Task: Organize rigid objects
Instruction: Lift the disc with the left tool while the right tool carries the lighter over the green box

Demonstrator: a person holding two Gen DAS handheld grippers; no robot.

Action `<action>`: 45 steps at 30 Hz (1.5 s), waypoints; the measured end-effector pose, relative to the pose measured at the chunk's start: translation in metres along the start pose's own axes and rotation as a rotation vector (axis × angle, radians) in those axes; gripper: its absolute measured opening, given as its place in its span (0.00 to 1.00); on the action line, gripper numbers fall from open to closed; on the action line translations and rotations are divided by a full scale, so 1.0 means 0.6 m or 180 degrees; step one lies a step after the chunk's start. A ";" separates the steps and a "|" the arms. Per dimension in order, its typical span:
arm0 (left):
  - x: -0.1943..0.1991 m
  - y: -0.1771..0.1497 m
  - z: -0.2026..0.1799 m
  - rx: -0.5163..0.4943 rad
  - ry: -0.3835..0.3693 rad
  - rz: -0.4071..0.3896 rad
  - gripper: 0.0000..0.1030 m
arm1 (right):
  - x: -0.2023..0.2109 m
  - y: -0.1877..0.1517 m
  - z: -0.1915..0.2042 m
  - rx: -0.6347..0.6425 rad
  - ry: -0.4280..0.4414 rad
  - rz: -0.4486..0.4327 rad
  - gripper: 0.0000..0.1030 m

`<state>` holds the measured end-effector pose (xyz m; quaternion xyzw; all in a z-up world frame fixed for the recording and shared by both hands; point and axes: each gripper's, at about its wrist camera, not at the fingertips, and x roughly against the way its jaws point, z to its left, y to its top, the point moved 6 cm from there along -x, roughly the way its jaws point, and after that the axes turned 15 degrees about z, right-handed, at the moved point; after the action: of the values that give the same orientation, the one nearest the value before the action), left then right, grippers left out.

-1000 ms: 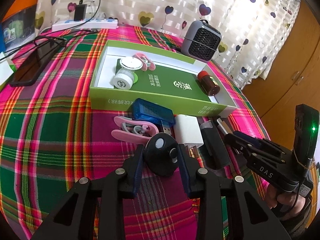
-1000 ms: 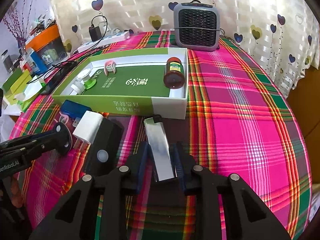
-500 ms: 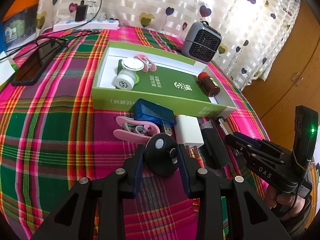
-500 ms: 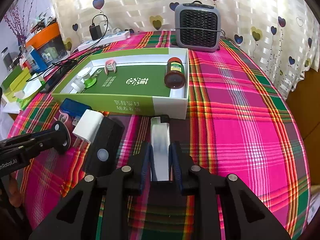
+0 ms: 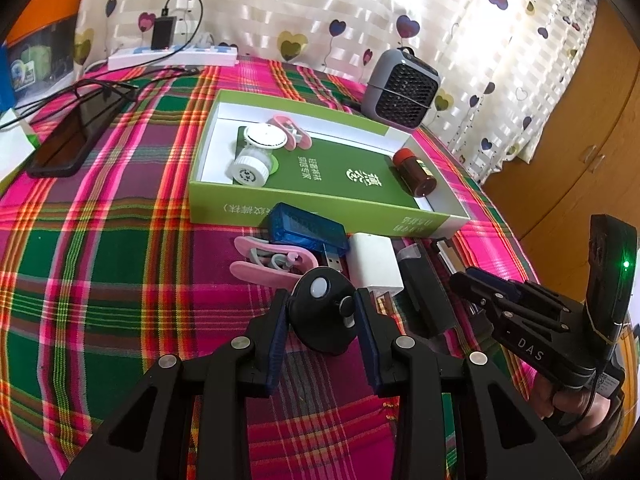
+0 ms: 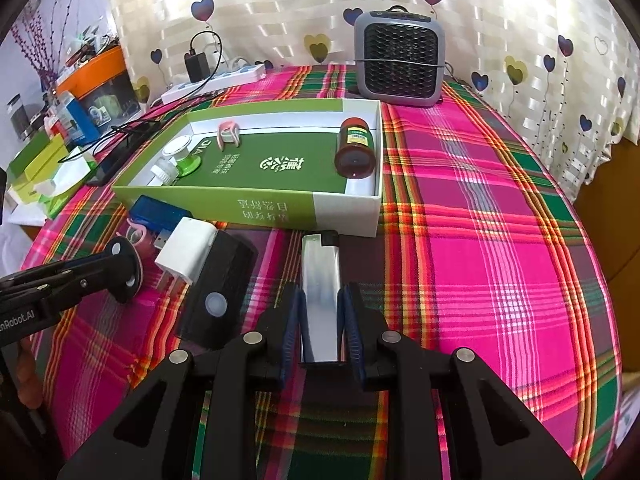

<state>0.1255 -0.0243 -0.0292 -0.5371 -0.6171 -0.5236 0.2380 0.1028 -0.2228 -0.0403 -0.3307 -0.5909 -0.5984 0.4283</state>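
My left gripper [image 5: 322,312] is shut on a round black device [image 5: 324,312] with a white button, held just above the plaid cloth. My right gripper [image 6: 320,320] is shut on a silver lighter [image 6: 320,292] with a black cap, near the front of the green box [image 6: 280,212]. The box holds a brown bottle [image 6: 355,148], a white bottle [image 5: 250,164], a white disc and a pink clip [image 5: 290,134]. In front of the box lie a blue USB device [image 5: 304,230], a pink clip [image 5: 272,264], a white charger [image 5: 374,264] and a black block [image 6: 220,288].
A grey mini heater [image 6: 400,60] stands behind the box. A power strip with a plugged charger [image 5: 172,52] lies at the back left, a dark phone [image 5: 76,136] with cables at the left. Boxes and jars [image 6: 52,132] crowd the far left. A wooden cabinet [image 5: 572,120] stands right.
My right gripper closed on the lighter and straightened it, lifting it slightly. My left gripper kept its hold on the round black device and moved little.
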 end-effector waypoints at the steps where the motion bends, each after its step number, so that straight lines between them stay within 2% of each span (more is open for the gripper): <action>1: 0.000 -0.002 0.000 -0.0003 0.0002 -0.0004 0.30 | 0.001 0.000 0.000 0.0002 -0.0001 -0.0001 0.23; 25: 0.018 -0.005 -0.001 -0.0060 0.0138 -0.0107 0.30 | 0.009 -0.001 0.009 0.0031 0.0027 -0.0017 0.23; 45: 0.054 0.014 -0.017 -0.0148 0.0211 -0.0269 0.30 | 0.047 0.017 0.012 0.0068 0.0024 -0.0193 0.23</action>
<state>0.1204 -0.0211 0.0051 -0.4983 -0.6187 -0.5648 0.2234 0.0997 -0.2187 -0.0100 -0.3058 -0.6054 -0.6060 0.4156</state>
